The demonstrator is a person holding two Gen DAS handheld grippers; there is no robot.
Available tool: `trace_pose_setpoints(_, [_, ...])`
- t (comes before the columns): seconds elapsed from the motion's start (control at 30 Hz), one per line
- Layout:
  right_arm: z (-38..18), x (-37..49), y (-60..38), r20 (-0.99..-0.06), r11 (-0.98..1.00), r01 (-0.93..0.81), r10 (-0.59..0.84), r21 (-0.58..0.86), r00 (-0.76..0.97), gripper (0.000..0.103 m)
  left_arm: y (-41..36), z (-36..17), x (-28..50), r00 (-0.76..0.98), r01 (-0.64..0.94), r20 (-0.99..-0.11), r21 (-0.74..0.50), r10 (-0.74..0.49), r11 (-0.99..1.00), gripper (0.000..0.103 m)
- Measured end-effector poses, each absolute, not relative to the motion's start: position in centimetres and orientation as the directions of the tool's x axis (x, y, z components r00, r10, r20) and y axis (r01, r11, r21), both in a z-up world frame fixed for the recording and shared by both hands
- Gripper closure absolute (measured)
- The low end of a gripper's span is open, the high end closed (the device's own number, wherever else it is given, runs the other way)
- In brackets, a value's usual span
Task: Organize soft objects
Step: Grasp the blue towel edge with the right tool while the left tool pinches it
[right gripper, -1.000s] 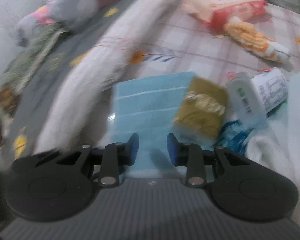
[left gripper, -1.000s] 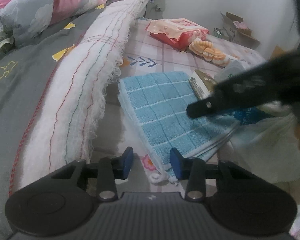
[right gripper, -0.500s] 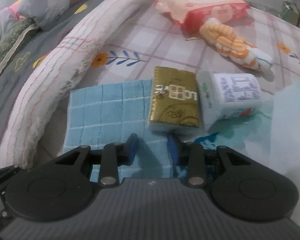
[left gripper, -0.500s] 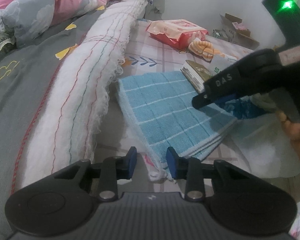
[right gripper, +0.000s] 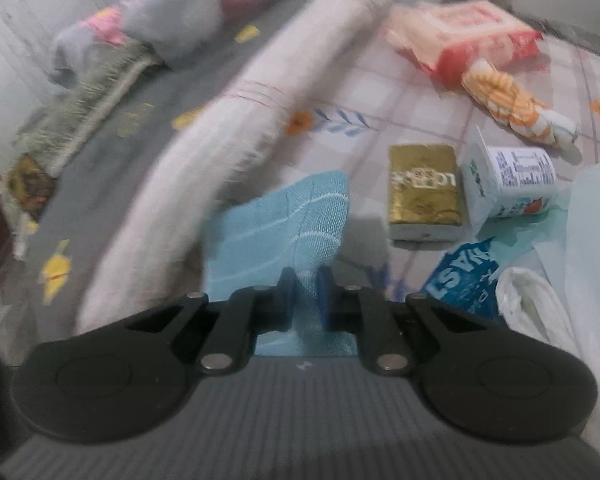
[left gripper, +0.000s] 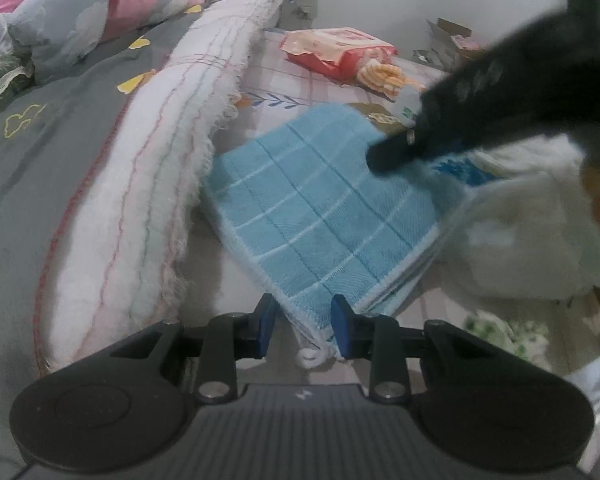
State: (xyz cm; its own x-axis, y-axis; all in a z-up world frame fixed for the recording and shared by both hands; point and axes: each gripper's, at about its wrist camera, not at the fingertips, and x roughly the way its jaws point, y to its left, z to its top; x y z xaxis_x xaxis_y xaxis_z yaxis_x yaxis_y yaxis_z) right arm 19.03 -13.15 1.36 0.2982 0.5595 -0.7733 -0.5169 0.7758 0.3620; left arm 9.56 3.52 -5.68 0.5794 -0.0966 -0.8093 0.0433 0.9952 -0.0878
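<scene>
Blue towel (left gripper: 320, 208), seen from the left wrist view, is lying folded in several layers on the bed (left gripper: 284, 92), just beside the long white fringed blanket (left gripper: 148, 184), with its nearest corner pointing toward the bed's near edge. It is looking light, limp and thick-piled, so it is likely drooping and unfolding wherever it is lifted by one layer; the stacked corner or folded edge is probably the best place to pinch. The left claw (left gripper: 303, 326) is standing partly open, its blue pads flanking that near corner without visibly pressing on it. The right claw (left gripper: 392, 156), blurred, is reaching onto the towel's far side.

From the right wrist view, the towel (right gripper: 284, 216) is bunching upward as a raised fold between the blue pads. The right claw (right gripper: 305, 292) is standing almost fully closed, pinching that fold. A gold packet (right gripper: 422, 188) and a small carton (right gripper: 508, 180) are resting just beyond, toward the bed's far side.
</scene>
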Motion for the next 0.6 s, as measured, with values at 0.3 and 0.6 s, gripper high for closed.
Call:
trace_pose_setpoints(0.3, [2.2, 15.7, -10.7, -0.733, 0.645, -0.630, 0.659, 0.434, 0.169, 0.089, 3.2, -6.0, 8.8, 0.592, 0.090, -0.795, -0.103, -0.136, 0.991, 0.072])
trace_pose_setpoints(0.6, [-2.1, 18.3, -9.5, -0.745, 0.639, -0.516, 0.667, 0.570, 0.001, 0.087, 5.0, -5.3, 7.1, 0.582, 0.084, -0.799, -0.125, -0.151, 0.989, 0.070])
